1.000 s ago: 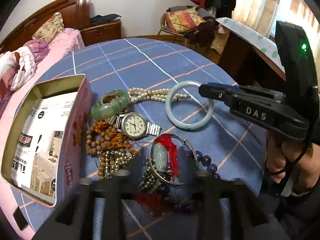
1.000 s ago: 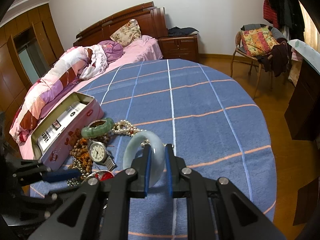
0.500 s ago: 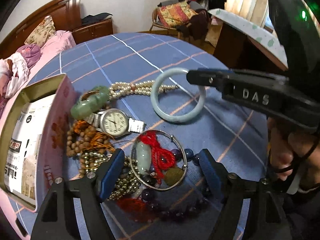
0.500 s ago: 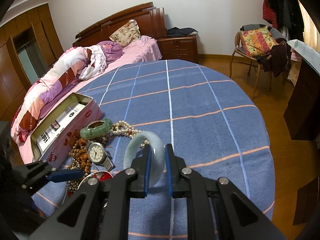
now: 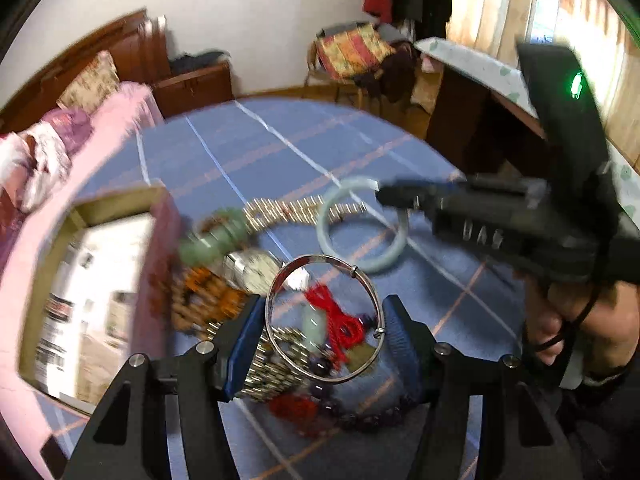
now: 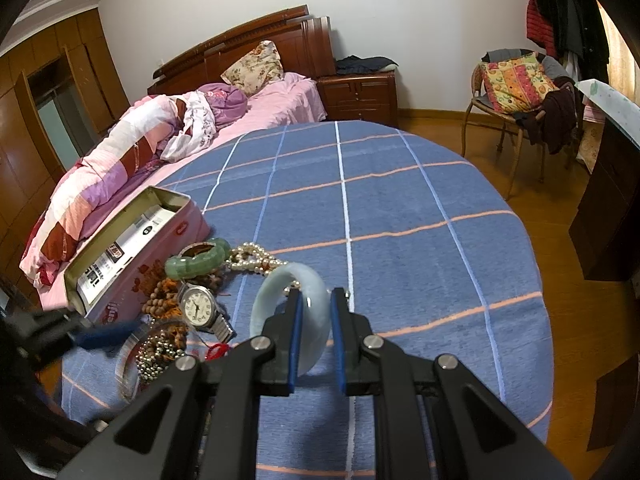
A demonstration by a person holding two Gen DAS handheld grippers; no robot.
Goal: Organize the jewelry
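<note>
My left gripper [image 5: 325, 320] is closing, and both blue pads touch the rim of a thin silver bangle [image 5: 320, 258], which stands tilted up off the jewelry pile. Beneath it lie a red cord with a jade pendant [image 5: 336, 320], dark purple beads [image 5: 360, 416] and a metal bead chain [image 5: 272, 368]. My right gripper [image 6: 315, 308] is shut on the near rim of a pale jade bangle [image 6: 276, 284] resting on the blue checked cloth. An open pink tin [image 6: 160, 240] lined with printed paper sits at the left.
A green stone bracelet [image 6: 196, 262], a wristwatch [image 6: 196, 304], a pearl strand [image 6: 252, 256] and brown wooden beads [image 6: 160, 292] lie beside the tin. The round table [image 6: 400, 220] stretches away bare. A bed stands left of it, a chair and a dark desk to the right.
The left jaws spread wide over the pile, then closed around the silver bangle, which now stands raised and tilted. The right gripper and the jade bangle have not moved.
</note>
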